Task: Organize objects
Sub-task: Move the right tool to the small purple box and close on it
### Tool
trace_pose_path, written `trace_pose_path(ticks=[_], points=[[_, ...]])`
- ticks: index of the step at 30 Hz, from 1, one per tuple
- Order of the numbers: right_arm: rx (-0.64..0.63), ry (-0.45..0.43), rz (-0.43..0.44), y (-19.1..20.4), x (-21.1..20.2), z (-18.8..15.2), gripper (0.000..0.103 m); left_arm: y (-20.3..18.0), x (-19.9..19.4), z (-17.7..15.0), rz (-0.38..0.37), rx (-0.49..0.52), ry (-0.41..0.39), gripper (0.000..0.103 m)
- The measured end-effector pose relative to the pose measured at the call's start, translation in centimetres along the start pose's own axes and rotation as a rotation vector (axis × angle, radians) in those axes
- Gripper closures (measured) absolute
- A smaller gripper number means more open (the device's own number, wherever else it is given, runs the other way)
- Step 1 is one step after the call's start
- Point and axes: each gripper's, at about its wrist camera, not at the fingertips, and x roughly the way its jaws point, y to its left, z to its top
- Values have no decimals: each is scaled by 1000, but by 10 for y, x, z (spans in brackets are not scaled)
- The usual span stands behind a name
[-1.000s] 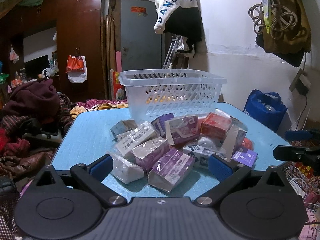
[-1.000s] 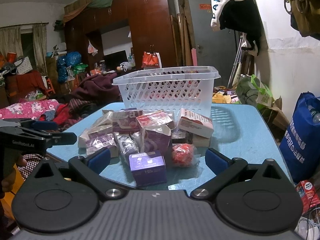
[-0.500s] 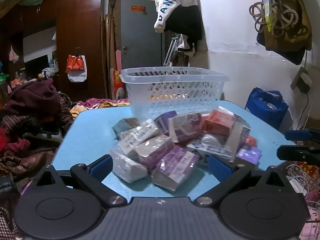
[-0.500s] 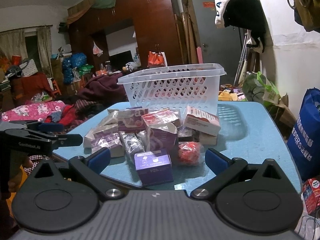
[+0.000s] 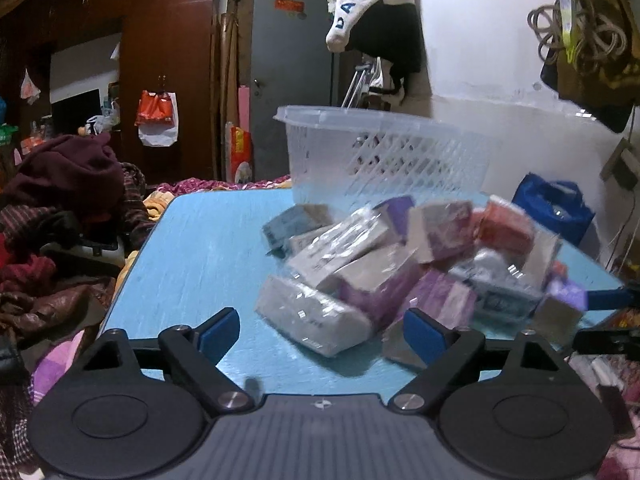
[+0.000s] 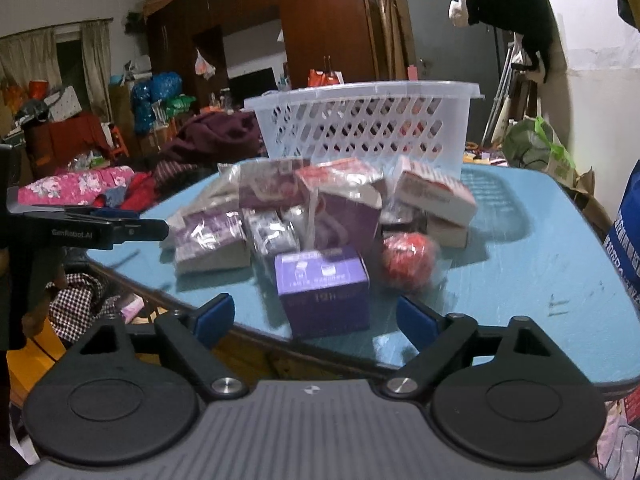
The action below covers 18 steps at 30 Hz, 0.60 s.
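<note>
A pile of small wrapped boxes lies on a blue table in front of a white slotted basket. My left gripper is open and empty at the table's near edge, with a white wrapped pack just beyond its fingers. In the right wrist view my right gripper is open and empty. A purple box sits between its fingers, untouched. A red wrapped ball lies beside it, before the basket. The left gripper shows at the left.
Heaped clothes lie left of the table. A blue bag stands by the right wall. A wardrobe and a grey door are behind. Bare table top lies right of the pile.
Both grippers have moved closer to the pile. The left view has swung left, so the pile now sits right of centre. The purple box now lies between my right fingers.
</note>
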Motion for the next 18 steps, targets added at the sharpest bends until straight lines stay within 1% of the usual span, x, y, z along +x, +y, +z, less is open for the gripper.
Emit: trace_pose_path(ticks=[3,5,8,10,12,13,14,15,16,17,18], points=[[2,13,-3,-1,4,-2,14,2,10,-4,18,11,5,17],[-1,20,-9,-1,7,-3,16,1,17,-3,14,10,3,17],[-26,16,-31,3,11,-3,17,2,28,-4,2,10,4,17],[-35,13,-36,4,12,-3,17,3,34,-3,3,26,-3,17],[-43,9,-34,5,12,-3,20,2,38,-2,9,42,-5,17],[-50,7,-42,6,12,-3,26,2,39,-2,5,45,-9,17],[-57,3,-51,8,12,-4,35,4,40,-3,-1,42,-14,19],[-65,0,-58,8,13,-4,40,4,39,-4,3,39,-22,23],[-71,-1,-67,8,12,-4,49,3,37,-5,9,36,-27,24],[-70,-4,-71,8,11,-5,53,3,33,-7,6,34,-37,27],[-64,-8,-66,8,9,-5,53,3,30,-8,4,35,-44,28]])
